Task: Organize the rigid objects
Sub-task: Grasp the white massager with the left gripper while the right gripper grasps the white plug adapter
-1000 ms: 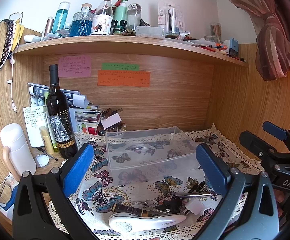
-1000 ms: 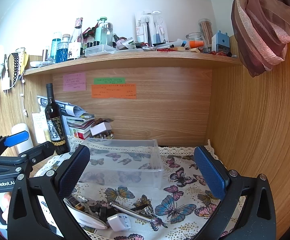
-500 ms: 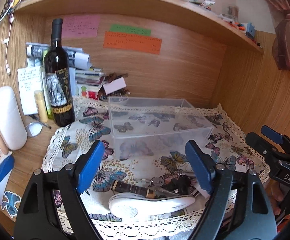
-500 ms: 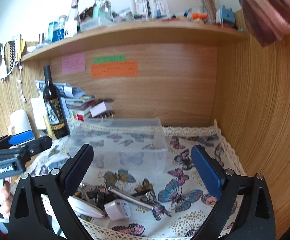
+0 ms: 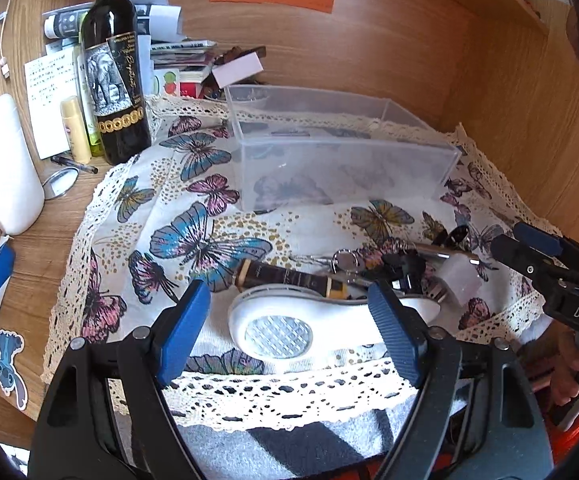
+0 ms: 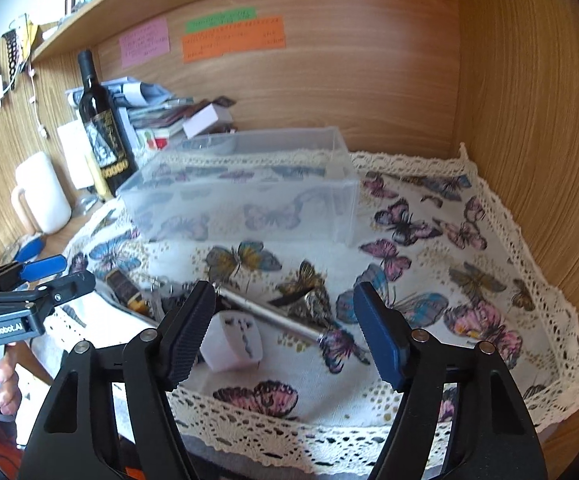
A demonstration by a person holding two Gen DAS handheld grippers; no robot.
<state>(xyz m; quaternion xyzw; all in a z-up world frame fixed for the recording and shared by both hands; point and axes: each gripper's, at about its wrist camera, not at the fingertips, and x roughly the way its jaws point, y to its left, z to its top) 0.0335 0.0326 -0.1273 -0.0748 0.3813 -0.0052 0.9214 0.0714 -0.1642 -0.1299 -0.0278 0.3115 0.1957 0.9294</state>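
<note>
A clear plastic box (image 5: pixel 337 152) (image 6: pixel 245 192) stands on the butterfly cloth. In front of it lies a pile of small objects: a white oval device (image 5: pixel 309 320), a dark tube with gold ends (image 5: pixel 289 280) (image 6: pixel 123 288), keys (image 5: pixel 345 260), a metal pen (image 6: pixel 269 312) and a white plug adapter (image 6: pixel 233 340). My left gripper (image 5: pixel 289 332) is open, its jaws on either side of the white device just above it. My right gripper (image 6: pixel 285 336) is open, low over the metal pen and beside the adapter.
A wine bottle (image 5: pixel 113 72) stands at the left with a white jug (image 5: pixel 1 172), a small mirror (image 5: pixel 59 182) and stacked papers (image 5: pixel 177 56) behind. Wooden walls close the back and right. The lace cloth edge (image 6: pixel 289 432) hangs at the front.
Both grippers have tilted down and moved forward, closer to the pile of objects. The jaws stay open. Nothing on the cloth has moved.
</note>
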